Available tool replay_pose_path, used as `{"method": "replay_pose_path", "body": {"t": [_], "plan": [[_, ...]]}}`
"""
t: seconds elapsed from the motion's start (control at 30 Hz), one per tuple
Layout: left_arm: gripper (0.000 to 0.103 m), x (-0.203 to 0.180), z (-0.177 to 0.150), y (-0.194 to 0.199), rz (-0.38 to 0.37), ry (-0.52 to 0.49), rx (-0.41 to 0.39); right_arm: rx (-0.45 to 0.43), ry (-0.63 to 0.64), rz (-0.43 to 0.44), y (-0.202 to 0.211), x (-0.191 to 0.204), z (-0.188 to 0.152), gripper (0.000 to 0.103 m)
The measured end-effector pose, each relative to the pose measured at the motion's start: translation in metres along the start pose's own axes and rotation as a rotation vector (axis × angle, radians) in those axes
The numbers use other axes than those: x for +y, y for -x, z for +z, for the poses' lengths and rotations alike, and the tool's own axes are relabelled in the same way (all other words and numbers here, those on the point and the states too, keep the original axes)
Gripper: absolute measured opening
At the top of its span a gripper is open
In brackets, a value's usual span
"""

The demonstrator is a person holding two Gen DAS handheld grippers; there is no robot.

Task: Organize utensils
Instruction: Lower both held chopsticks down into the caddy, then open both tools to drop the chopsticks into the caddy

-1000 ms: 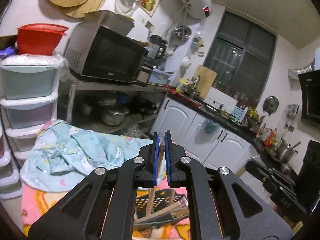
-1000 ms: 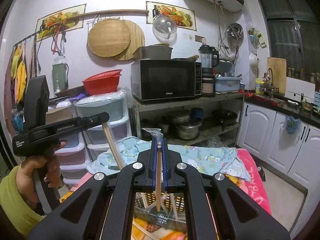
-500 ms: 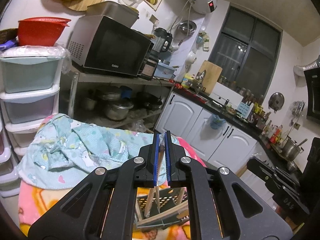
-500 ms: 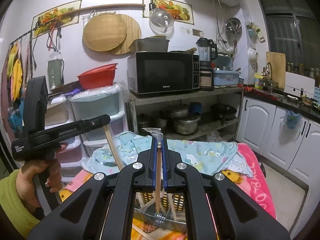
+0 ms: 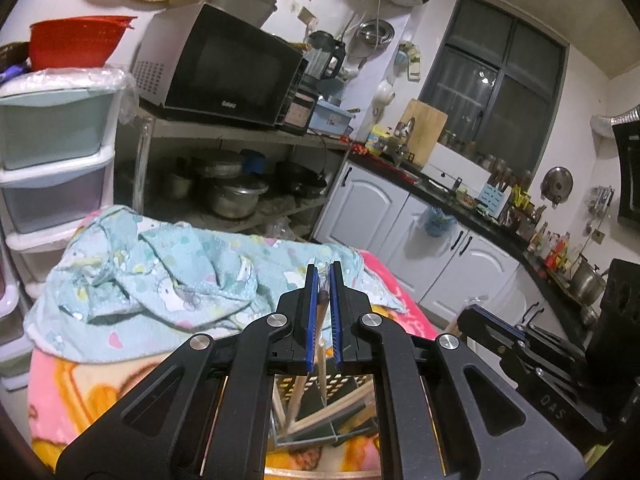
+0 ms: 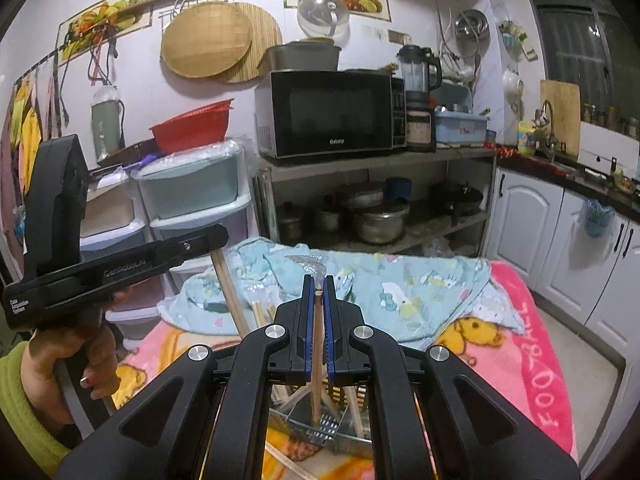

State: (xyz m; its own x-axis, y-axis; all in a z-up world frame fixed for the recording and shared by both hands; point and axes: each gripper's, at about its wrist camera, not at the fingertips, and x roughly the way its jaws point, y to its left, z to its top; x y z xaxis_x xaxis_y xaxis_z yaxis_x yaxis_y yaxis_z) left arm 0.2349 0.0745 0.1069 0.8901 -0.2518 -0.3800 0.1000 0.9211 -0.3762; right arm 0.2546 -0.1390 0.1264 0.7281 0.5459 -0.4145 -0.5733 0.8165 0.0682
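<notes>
My left gripper (image 5: 323, 280) is shut on a wooden stick (image 5: 320, 336) and holds it upright over a perforated metal utensil basket (image 5: 340, 404) with several wooden utensils in it. In the right wrist view the left gripper (image 6: 208, 240) shows at the left, its wooden stick (image 6: 230, 294) slanting down. My right gripper (image 6: 318, 286) is shut on a thin wooden chopstick (image 6: 317, 360) that points down into the same basket (image 6: 320, 428). The right gripper's body also shows in the left wrist view (image 5: 500, 332).
The basket stands on a pink cartoon blanket (image 6: 532, 360). A crumpled light-blue towel (image 5: 160, 272) lies behind it. Plastic drawers (image 5: 56, 160) stand at the left, a shelf with a microwave (image 6: 328, 112) and pots behind, white cabinets (image 6: 560, 232) at the right.
Both grippers have lowered slightly toward the basket with their sticks still held. The left view has tilted down and turned a little left.
</notes>
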Motion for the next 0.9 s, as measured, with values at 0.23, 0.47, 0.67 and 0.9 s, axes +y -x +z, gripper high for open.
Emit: {"method": "replay_pose_path", "body": {"t": [0.23, 0.47, 0.67, 0.9], "plan": [[0.005, 0.006, -0.007, -0.007, -0.002, 0.012, 0.037, 0.059, -0.032, 0.003, -0.013, -0.007, -0.010, 0.005], [0.038, 0.013, -0.015, 0.000, 0.003, 0.037, 0.062, 0.070, -0.077, -0.010, -0.009, -0.019, -0.014, 0.027], [0.068, 0.015, -0.023, 0.021, 0.020, 0.046, 0.029, 0.068, -0.085, -0.031, 0.007, -0.024, -0.024, 0.042], [0.092, 0.015, -0.026, 0.044, 0.043, 0.047, -0.017, 0.056, -0.071, -0.050, 0.027, -0.023, -0.036, 0.062]]}}
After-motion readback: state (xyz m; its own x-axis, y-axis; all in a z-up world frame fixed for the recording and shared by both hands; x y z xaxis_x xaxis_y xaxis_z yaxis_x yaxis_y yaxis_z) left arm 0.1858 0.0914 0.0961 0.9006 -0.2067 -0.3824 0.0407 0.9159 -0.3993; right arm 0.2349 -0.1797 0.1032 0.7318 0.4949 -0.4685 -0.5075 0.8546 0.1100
